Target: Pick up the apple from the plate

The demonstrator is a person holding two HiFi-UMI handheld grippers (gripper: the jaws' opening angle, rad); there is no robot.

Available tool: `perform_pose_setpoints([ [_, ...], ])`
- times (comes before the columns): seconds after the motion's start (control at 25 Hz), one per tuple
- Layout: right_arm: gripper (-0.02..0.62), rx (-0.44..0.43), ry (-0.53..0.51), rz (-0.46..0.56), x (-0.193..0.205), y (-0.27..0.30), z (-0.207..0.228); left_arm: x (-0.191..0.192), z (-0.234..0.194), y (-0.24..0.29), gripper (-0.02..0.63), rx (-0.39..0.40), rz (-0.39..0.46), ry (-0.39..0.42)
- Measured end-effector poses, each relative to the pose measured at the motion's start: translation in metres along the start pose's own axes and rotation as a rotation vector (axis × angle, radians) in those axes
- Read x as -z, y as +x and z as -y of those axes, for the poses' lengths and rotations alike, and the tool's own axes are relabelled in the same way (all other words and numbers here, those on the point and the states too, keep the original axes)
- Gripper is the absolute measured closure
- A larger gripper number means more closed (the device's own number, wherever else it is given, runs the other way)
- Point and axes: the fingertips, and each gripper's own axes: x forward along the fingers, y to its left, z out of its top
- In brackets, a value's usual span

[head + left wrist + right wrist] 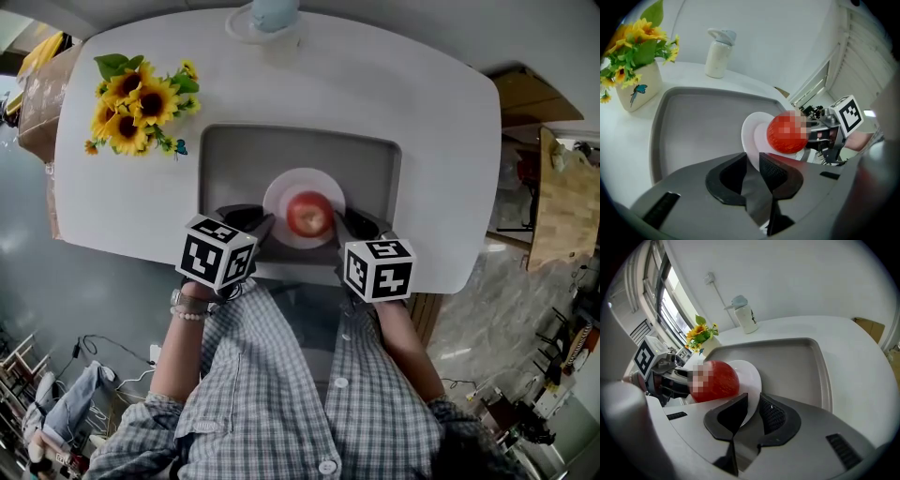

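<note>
Two hand-held grippers flank a red apple that sits at the centre of a white plate, which rests in a grey tray on a white table. The left gripper is at the plate's left rim and the right gripper at its right rim. The apple lies between them, just beyond each set of tips. Both pairs of jaws stand a narrow gap apart, holding nothing, with the plate's white rim showing through each gap. Sunflowers and a white bottle stand farther back on the table.
</note>
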Motion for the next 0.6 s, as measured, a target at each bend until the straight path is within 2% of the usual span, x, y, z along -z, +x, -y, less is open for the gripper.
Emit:
perform_pose_setpoints([
  [0.28, 0.517, 0.003, 0.074, 0.004, 0.004, -0.002, 0.002, -0.002, -0.001, 0.001, 0.523, -0.017, 0.003, -0.027],
  [0.6, 0.518, 0.043, 0.143, 0.019, 0.010, -0.009, 0.009, -0.011, 0.006, 0.004, 0.532, 0.002, 0.006, -0.002],
])
